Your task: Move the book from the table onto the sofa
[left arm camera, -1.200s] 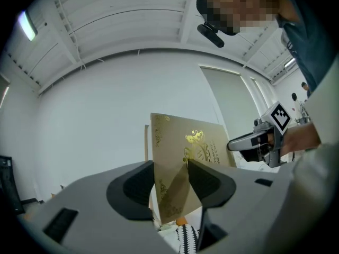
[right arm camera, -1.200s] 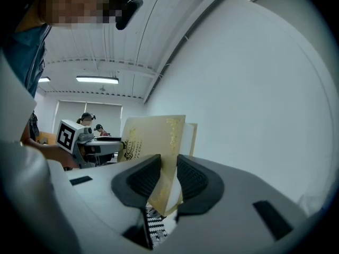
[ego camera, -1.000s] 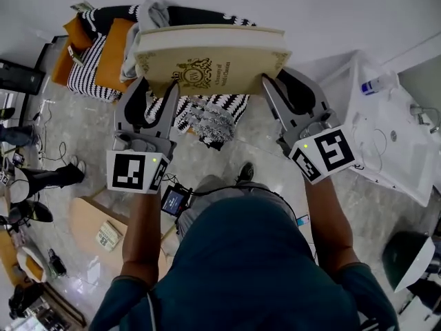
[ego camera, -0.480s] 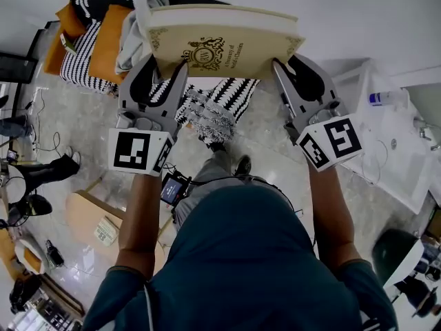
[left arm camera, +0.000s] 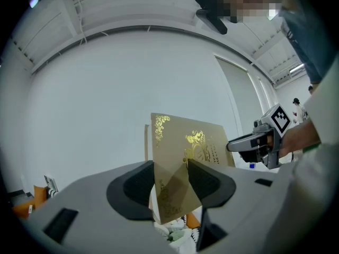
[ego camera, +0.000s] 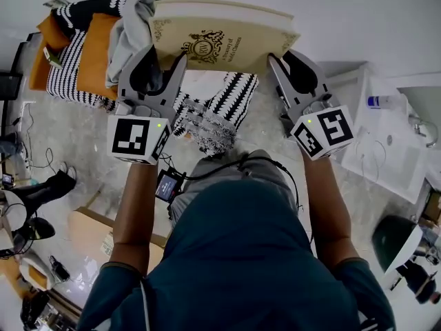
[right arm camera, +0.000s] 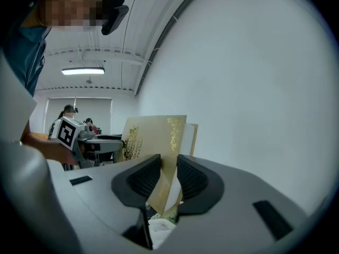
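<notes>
Book [ego camera: 220,41] held long axis crosswise, left gripper [ego camera: 165,65] and right gripper [ego camera: 286,62] each clamped on a near corner; sofa [ego camera: 72,74], apparently the striped heap, lies ahead-below, nearer the left.

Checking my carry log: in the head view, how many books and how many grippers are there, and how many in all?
Cream hardcover book with gold emblem: 1
Grey two-jaw grippers, left gripper and right gripper, each shut on the book: 2
Total: 3
</notes>
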The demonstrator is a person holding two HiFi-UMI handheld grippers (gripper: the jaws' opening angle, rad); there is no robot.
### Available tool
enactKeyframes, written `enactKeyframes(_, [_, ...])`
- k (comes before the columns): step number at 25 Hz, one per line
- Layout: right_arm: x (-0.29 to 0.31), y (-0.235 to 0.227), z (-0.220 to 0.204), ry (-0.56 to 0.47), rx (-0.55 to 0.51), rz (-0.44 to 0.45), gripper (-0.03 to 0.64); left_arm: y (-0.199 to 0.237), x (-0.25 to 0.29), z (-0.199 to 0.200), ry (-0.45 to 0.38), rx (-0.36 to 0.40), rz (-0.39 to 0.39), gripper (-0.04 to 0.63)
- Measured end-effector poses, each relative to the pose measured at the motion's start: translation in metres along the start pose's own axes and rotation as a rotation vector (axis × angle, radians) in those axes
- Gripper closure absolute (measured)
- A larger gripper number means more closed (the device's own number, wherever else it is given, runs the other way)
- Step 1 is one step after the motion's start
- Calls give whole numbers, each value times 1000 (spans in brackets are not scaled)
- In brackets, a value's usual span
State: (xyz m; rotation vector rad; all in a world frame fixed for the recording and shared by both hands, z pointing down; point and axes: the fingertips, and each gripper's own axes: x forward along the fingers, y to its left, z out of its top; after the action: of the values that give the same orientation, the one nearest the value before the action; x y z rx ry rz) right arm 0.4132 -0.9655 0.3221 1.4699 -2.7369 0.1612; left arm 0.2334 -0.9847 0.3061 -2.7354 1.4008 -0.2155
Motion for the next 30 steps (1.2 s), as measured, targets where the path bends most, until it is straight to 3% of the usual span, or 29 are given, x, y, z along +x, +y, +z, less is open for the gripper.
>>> enactKeyframes(12, [57, -36, -50, 36, 57, 27, 508, 31, 52, -51, 96, -18, 12, 410])
enactKeyframes(30, [145, -95, -175, 240, 185, 115, 508, 63, 128, -182, 341, -139, 64, 410])
